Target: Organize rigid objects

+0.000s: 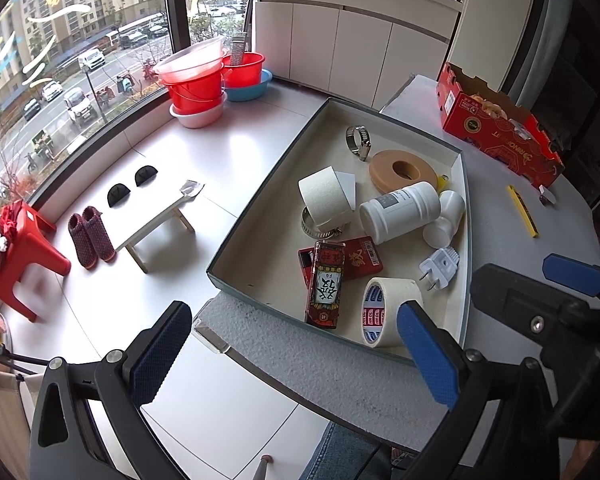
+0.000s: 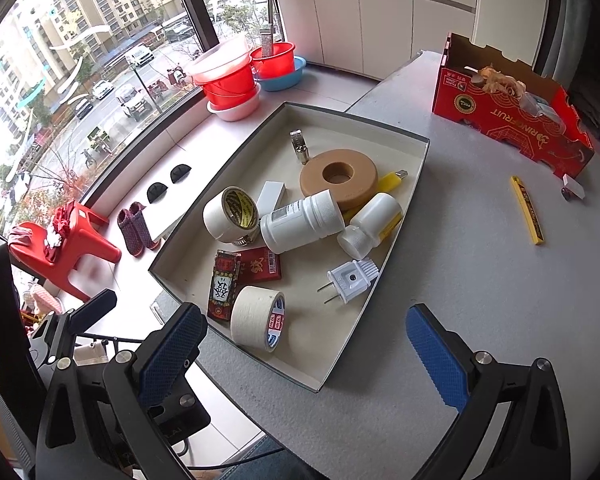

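A shallow grey box lid (image 1: 260, 184) (image 2: 420, 148) on the grey table holds a masking tape roll (image 1: 384, 308) (image 2: 256, 320), white plug (image 1: 440, 268) (image 2: 350, 280), two white bottles (image 1: 400, 212) (image 2: 300, 222), red packs (image 1: 326, 284) (image 2: 260, 266), a tan ring (image 1: 404, 170) (image 2: 340, 178), a second tape roll (image 1: 326, 196) (image 2: 230, 214) and a hose clamp (image 1: 358, 138) (image 2: 299, 144). A yellow cutter (image 1: 522, 210) (image 2: 526, 210) lies on the table outside it. My left gripper (image 1: 292, 344) is open and empty above the box's near corner. My right gripper (image 2: 304, 344) is open and empty over the box's near edge.
A red cardboard box (image 1: 500, 128) (image 2: 512, 116) stands at the table's far right, with a small item (image 1: 546, 196) (image 2: 572, 190) near it. Below on the floor are red basins (image 1: 198, 84), a small white stool (image 1: 156, 228) and a red stool (image 1: 16, 256).
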Available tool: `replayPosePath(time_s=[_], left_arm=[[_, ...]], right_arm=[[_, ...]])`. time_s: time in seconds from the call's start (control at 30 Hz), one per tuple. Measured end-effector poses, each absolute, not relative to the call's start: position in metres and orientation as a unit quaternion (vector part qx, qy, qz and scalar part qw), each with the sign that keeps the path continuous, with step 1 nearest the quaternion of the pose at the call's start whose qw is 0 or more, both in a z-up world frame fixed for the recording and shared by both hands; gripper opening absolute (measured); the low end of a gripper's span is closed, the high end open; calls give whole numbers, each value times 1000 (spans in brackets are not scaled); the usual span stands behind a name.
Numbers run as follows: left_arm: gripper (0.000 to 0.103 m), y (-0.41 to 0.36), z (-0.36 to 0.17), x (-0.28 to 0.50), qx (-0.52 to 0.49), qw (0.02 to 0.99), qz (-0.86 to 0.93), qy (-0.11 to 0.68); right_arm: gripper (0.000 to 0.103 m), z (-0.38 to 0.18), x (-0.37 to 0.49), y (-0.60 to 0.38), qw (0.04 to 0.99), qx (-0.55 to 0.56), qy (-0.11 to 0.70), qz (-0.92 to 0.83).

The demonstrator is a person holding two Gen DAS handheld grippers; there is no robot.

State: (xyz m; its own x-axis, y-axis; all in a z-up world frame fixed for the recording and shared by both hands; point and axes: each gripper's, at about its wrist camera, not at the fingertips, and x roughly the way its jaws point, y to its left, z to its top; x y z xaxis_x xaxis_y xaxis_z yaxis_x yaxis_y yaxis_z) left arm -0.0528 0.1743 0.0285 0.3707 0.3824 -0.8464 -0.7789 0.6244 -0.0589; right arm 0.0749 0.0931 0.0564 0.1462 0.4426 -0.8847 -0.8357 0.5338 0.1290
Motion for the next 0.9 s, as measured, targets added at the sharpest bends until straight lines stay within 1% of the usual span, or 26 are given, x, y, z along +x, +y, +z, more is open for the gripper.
replayPosePath(time_s=[0.23, 0.9], left_arm=[[103, 178, 24, -54, -247, 786, 366, 432], [103, 175, 20, -49, -237, 781, 371, 443]], right_arm=[[103, 56, 72, 93, 731, -213, 485, 430], [103, 56, 70, 95, 730, -219, 486, 428]])
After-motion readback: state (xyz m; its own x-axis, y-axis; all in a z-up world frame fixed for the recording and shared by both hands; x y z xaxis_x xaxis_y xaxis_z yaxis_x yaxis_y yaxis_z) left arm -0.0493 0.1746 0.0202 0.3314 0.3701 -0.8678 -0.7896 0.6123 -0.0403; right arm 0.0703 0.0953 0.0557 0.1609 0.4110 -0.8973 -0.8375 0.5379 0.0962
